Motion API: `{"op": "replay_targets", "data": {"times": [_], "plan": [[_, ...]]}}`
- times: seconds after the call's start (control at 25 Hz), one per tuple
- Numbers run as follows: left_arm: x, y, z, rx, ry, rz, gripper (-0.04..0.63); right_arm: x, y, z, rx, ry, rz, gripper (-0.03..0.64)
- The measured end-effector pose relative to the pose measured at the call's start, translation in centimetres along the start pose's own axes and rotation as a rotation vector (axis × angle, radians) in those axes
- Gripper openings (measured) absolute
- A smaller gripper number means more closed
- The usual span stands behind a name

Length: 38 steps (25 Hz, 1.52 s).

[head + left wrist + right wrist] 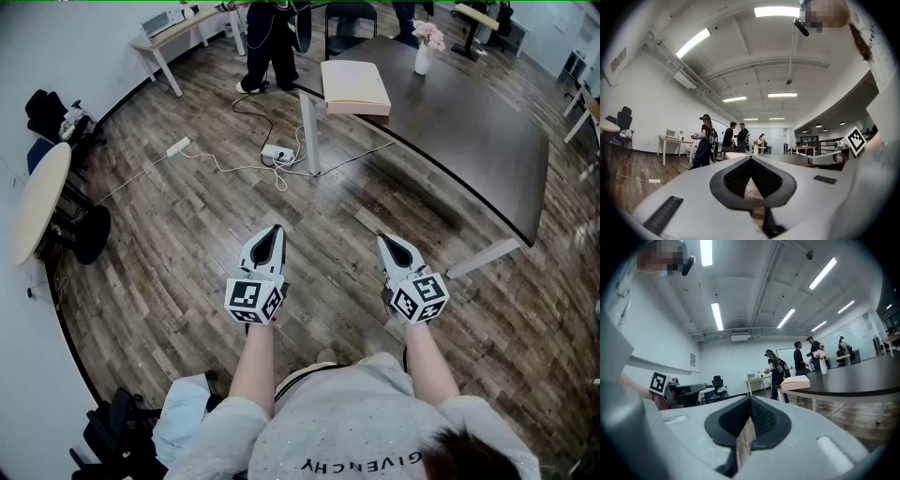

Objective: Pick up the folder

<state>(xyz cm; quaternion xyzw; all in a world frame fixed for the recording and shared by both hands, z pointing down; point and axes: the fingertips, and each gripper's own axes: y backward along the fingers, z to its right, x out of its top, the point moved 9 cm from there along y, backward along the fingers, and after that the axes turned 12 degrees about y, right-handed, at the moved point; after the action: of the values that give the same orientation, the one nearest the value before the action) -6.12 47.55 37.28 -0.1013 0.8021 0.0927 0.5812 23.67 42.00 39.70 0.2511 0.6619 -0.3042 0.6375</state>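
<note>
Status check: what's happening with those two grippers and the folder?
Left gripper and right gripper both shut, empty, level. Folder lies on table corner, far ahead. Power strip on floor between.

Head view, top edge: standing person (270, 47) cut off above the hips; second person (405, 17) shows legs only. Left gripper view, centre: folder (734, 155) is a pale sliver behind the left tool (751, 160); detail too small to tell.

"GIVENCHY" reads upside down across the person's grey shirt (356, 422)
</note>
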Motion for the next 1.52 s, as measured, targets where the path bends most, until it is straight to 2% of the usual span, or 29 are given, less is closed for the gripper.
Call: {"op": "replay_targets", "data": {"times": [0.36,0.8,1.16,1.52], "plan": [[0.0,-0.8,-1.4,-0.025,-0.009,-0.005,-0.003,-0.2,-1.8,-0.6,-0.012,-0.002,0.017,0.0],[-0.5,-2.8,-3.3,-0.028,-0.002,-0.017,-0.002,-1.1,-4.9,0.4,-0.033,-0.091,0.028,0.013],[0.3,-9.4,-9.2,-0.013,0.005,-0.03,-0.003,-1.9,-13.3,4.2,-0.023,-0.21,0.03,0.114],[0.5,-19.1,-15.2,-0.014,0.022,-0.071,-0.003,-2.5,-23.4,9.5,-0.022,-0.275,-0.002,0.137]]}}
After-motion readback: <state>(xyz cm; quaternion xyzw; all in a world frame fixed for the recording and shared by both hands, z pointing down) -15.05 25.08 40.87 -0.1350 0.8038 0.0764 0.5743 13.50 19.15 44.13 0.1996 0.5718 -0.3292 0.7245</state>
